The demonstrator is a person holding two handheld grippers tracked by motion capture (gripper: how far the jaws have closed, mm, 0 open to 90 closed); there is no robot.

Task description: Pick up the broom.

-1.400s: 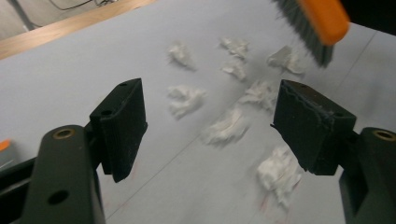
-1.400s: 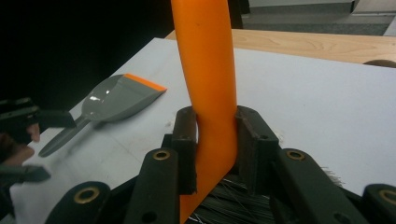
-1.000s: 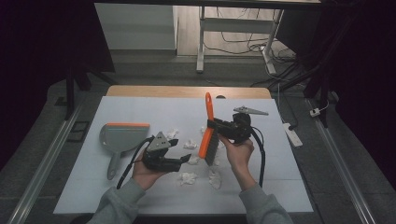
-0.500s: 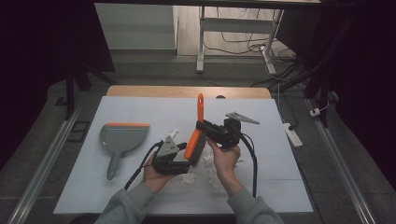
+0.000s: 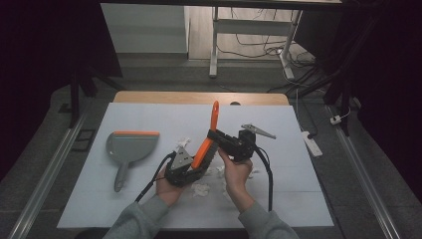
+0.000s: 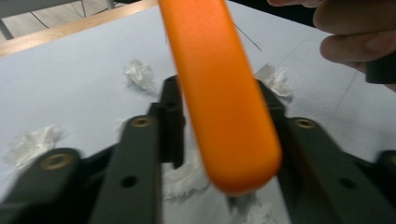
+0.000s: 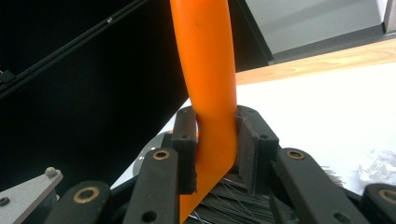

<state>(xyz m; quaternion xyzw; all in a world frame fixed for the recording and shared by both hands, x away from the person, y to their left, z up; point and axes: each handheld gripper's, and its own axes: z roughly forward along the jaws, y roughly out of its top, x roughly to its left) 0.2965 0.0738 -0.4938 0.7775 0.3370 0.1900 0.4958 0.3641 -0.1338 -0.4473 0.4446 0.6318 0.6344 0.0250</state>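
Note:
A hand brush with an orange handle (image 5: 213,117) leans over the middle of the white table (image 5: 298,199). My right gripper (image 5: 215,138) is shut on the handle just above the black bristles (image 7: 224,200); in the right gripper view the pads (image 7: 186,140) press its sides. My left gripper (image 5: 195,163) sits low beside it, open, with the brush's rounded orange end (image 6: 224,116) between its spread jaws. Crumpled white paper scraps (image 5: 201,189) lie under and around both grippers. A grey dustpan (image 5: 130,147) with an orange rim rests flat at the left.
More paper scraps (image 6: 140,74) lie farther out on the table. A white power strip (image 5: 311,142) lies off the table's right edge. A wooden strip (image 5: 199,97) runs along the far edge, with metal rails on the floor at both sides.
My right gripper has carried the brush left and tilted it from near upright to a lean. My left gripper has shifted right, and the brush's end now lies between its jaws.

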